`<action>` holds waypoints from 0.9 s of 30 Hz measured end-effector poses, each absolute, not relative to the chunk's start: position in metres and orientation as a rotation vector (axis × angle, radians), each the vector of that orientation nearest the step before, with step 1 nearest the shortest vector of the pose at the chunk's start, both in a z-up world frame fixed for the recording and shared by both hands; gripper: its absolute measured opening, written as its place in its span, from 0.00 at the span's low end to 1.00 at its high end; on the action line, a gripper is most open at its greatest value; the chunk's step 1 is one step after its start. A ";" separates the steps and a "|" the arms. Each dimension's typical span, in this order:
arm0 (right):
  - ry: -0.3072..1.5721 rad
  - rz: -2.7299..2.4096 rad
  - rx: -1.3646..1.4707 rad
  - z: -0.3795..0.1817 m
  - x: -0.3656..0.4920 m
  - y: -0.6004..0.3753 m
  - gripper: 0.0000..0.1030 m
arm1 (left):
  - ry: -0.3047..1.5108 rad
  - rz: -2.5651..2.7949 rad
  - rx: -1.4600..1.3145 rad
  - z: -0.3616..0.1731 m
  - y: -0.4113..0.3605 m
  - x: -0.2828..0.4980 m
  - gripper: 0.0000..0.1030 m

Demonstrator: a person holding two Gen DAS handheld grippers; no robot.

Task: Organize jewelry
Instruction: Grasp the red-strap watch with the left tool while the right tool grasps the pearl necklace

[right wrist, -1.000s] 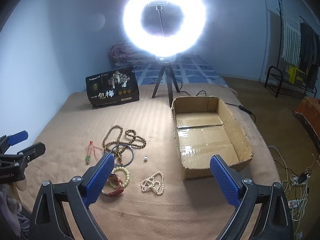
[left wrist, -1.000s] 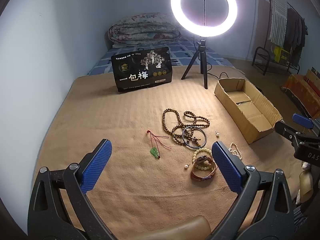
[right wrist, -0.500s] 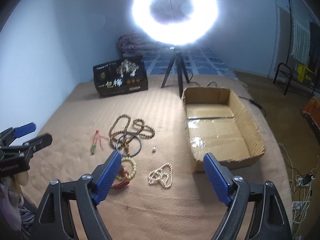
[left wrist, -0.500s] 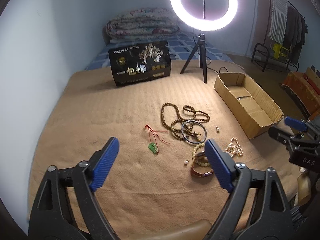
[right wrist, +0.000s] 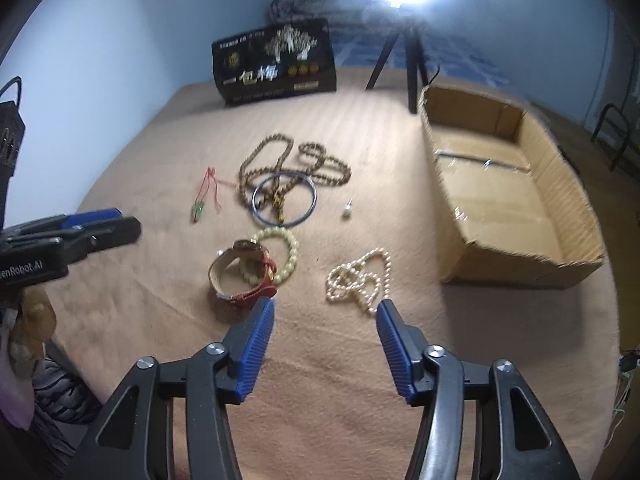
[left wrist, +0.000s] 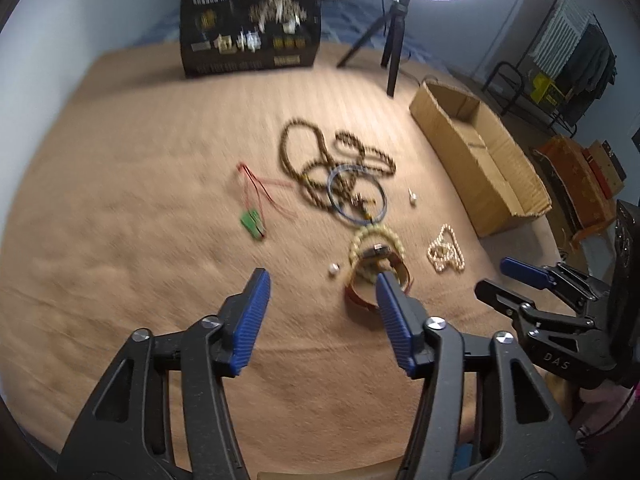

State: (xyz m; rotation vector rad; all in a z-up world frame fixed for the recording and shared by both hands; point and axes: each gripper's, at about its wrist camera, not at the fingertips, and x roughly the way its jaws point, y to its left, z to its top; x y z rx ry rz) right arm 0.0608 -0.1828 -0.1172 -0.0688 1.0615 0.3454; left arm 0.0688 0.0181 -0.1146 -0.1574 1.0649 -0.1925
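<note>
Your left tongs [left wrist: 322, 294] stand wide apart and hold nothing, hanging over the tan blanket [left wrist: 140, 200] just near of the jewelry cluster. Your right tongs [right wrist: 326, 322] are equally wide and carry nothing, poised just near of the pearl necklace [right wrist: 360, 280].

In the right wrist view the pieces lie spread on the blanket. The red-strapped watch [right wrist: 244, 276] sits nearest on the left, resting against the pale bead bracelet [right wrist: 286, 254], which it overlaps. Right of them the pearl necklace lies in a loose heap, apart from both. Farther off, the blue bangle [right wrist: 285, 199] lies across the long brown bead strand [right wrist: 292, 164]. Left of that sits the green pendant on its red cord [right wrist: 200, 206], by itself. A small white piece [right wrist: 347, 210] lies alone right of the bangle, and in the left wrist view another small white bead [left wrist: 333, 268] rests just left of the watch.

The open cardboard box [right wrist: 576, 208] stands on the right, well apart from the jewelry. At the far end a black printed bag [right wrist: 276, 62] stands upright, with a ring light's tripod [right wrist: 412, 64] to its right. The left wrist view is blurred.
</note>
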 end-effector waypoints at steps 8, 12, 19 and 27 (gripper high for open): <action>1.103 0.333 -0.082 -0.134 0.078 -0.181 0.43 | 1.163 -0.240 -0.173 -0.145 -0.001 0.084 0.39; 1.131 0.334 -0.078 -0.146 0.084 -0.180 0.37 | 1.199 -0.255 -0.174 -0.156 -0.008 0.091 0.35; 1.144 0.307 -0.079 -0.159 0.100 -0.179 0.36 | 1.246 -0.240 -0.192 -0.175 -0.011 0.100 0.30; 1.158 0.278 -0.131 -0.174 0.113 -0.169 0.36 | 1.267 -0.240 -0.192 -0.188 -0.015 0.108 0.24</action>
